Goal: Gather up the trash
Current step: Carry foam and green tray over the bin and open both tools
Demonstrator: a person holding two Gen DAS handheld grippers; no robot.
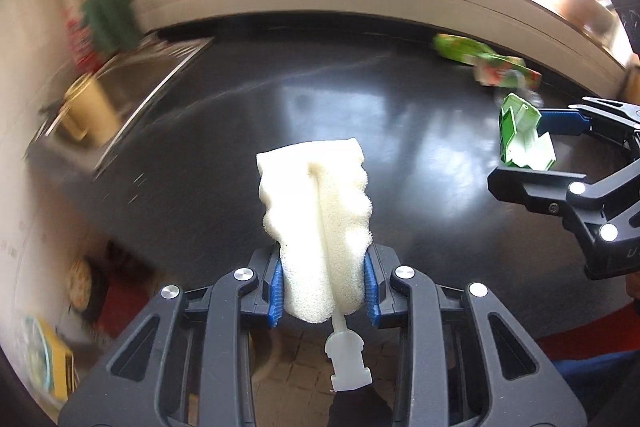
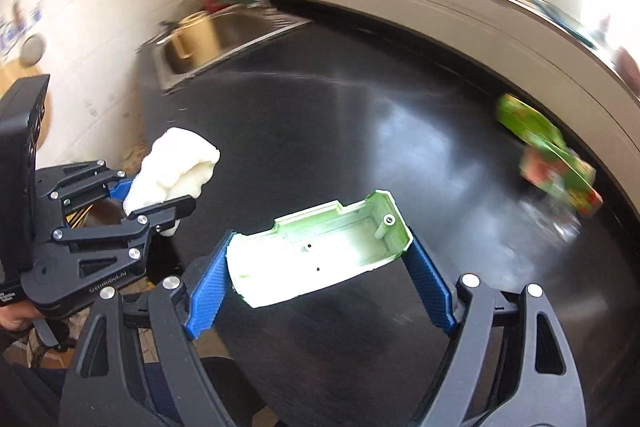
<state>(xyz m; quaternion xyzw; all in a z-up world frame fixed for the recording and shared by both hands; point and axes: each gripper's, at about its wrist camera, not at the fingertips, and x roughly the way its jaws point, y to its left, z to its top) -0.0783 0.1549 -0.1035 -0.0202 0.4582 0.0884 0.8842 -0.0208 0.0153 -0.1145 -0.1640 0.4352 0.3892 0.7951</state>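
With left gripper fingers pinched on the sponge and right gripper fingers spread around the green plastic shell, both over the near desk, best carried level, steady squeeze, wrapper far right.

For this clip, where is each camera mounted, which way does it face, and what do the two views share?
Left wrist: sits on the left gripper, facing across the black countertop; its fingers clamp a white sponge brush head; the right gripper enters at right.
Right wrist: sits on the right gripper, facing the same countertop; its fingers hold a green plastic shell.
Shared: sink, green wrapper, both grippers.
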